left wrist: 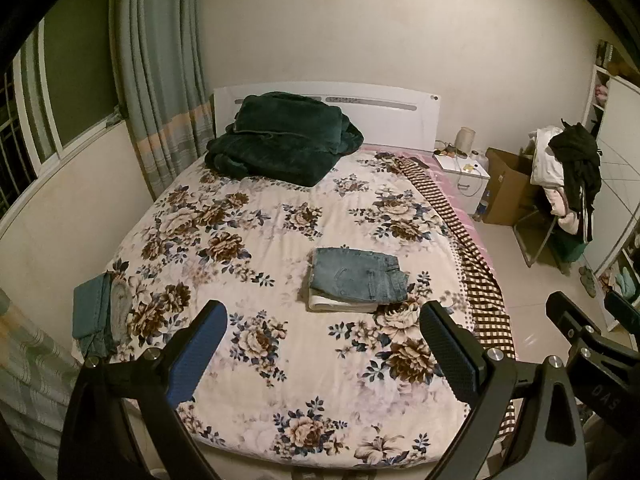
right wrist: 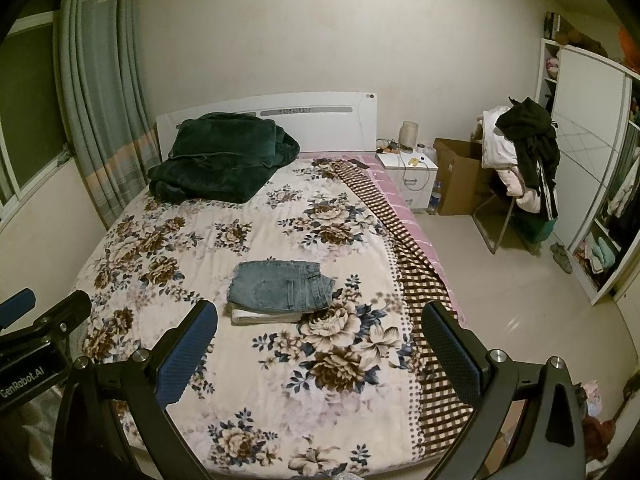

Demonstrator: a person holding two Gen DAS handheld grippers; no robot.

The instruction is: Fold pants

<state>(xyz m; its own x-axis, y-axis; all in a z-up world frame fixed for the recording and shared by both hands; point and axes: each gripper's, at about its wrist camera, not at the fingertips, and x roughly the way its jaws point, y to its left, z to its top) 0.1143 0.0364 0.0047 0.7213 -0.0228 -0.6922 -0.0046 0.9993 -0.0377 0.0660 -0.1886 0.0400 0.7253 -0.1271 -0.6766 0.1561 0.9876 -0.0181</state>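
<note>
A folded pair of blue jeans (left wrist: 358,276) lies on top of a folded pale garment (left wrist: 340,303) in the middle of the floral bed cover (left wrist: 260,236). The same stack shows in the right wrist view (right wrist: 282,286). Another teal and denim garment (left wrist: 100,312) lies bunched at the bed's left edge. My left gripper (left wrist: 322,350) is open and empty, held above the bed's near end, apart from the stack. My right gripper (right wrist: 320,344) is open and empty beside it; it also shows at the left wrist view's right edge (left wrist: 580,320).
A dark green blanket (left wrist: 280,140) is heaped at the headboard. A brown checked blanket (left wrist: 476,264) hangs along the bed's right side. A nightstand (right wrist: 408,170), a cardboard box (right wrist: 460,176) and a chair piled with clothes (right wrist: 524,160) stand on the right. Curtains (left wrist: 160,72) hang at the left.
</note>
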